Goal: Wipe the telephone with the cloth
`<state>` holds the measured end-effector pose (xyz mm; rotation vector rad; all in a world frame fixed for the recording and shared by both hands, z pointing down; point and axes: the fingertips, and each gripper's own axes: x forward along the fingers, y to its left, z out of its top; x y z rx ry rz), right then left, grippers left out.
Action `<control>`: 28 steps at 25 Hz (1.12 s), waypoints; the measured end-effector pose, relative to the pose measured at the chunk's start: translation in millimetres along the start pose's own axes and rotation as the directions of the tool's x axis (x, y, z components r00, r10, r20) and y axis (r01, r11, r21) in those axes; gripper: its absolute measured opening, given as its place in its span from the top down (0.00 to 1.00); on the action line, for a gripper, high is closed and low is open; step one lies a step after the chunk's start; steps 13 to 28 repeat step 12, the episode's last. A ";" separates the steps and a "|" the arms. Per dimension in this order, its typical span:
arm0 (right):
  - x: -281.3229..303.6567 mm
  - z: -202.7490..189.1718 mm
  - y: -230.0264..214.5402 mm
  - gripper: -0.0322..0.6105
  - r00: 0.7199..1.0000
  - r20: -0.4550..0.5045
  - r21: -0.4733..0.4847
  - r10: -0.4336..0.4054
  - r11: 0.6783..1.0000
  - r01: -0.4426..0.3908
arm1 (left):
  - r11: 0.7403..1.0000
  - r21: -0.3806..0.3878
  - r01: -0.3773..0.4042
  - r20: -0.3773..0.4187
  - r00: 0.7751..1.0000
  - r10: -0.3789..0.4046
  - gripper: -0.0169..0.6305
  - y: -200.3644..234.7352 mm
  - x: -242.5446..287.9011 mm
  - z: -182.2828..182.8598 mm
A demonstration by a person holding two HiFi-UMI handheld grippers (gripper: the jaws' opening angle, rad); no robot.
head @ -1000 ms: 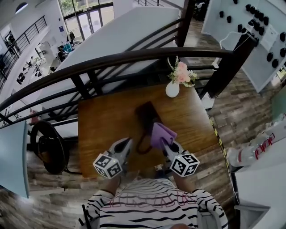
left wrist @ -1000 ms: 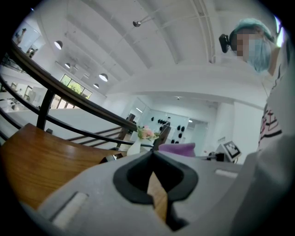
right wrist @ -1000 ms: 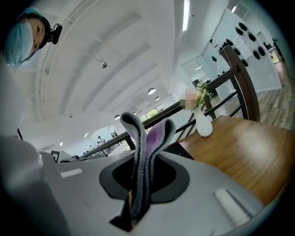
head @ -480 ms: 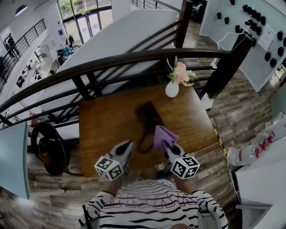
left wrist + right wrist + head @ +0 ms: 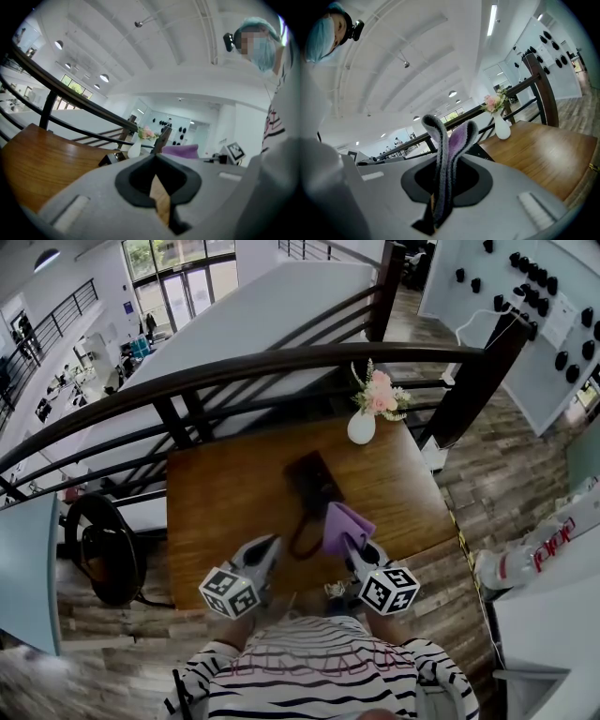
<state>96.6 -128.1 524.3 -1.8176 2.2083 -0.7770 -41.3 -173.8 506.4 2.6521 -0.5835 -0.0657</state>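
A dark telephone (image 5: 312,478) lies in the middle of the wooden table (image 5: 216,493), its cord (image 5: 298,542) looping toward the near edge. My right gripper (image 5: 350,541) is shut on a folded purple cloth (image 5: 345,521), held just right of the cord and short of the phone. In the right gripper view the cloth (image 5: 449,154) stands up between the jaws of the right gripper (image 5: 440,187). My left gripper (image 5: 270,543) hovers over the near table edge, left of the cord, shut with nothing in it. In the left gripper view the phone (image 5: 110,159) and cloth (image 5: 181,151) show beyond the left gripper (image 5: 156,157).
A white vase of pink flowers (image 5: 364,420) stands at the table's far right corner. A dark curved railing (image 5: 244,367) runs just behind the table. A black bag (image 5: 103,549) sits on the floor to the left. The person's striped sleeves fill the bottom.
Almost nothing differs. The head view has shifted slightly, and both grippers stay near the front edge with the cloth still in the right one.
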 end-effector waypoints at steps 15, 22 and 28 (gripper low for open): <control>-2.5 -5.1 7.3 0.89 1.000 0.003 0.008 0.015 1.000 -0.015 | 1.000 -0.003 -0.018 0.012 1.000 0.018 0.98 0.7 -10.4 -2.4; -2.5 -5.1 7.3 0.89 1.000 0.003 0.008 0.015 1.000 -0.015 | 1.000 -0.003 -0.018 0.012 1.000 0.018 0.98 0.7 -10.4 -2.4; -2.5 -5.1 7.3 0.89 1.000 0.003 0.008 0.015 1.000 -0.015 | 1.000 -0.003 -0.018 0.012 1.000 0.018 0.98 0.7 -10.4 -2.4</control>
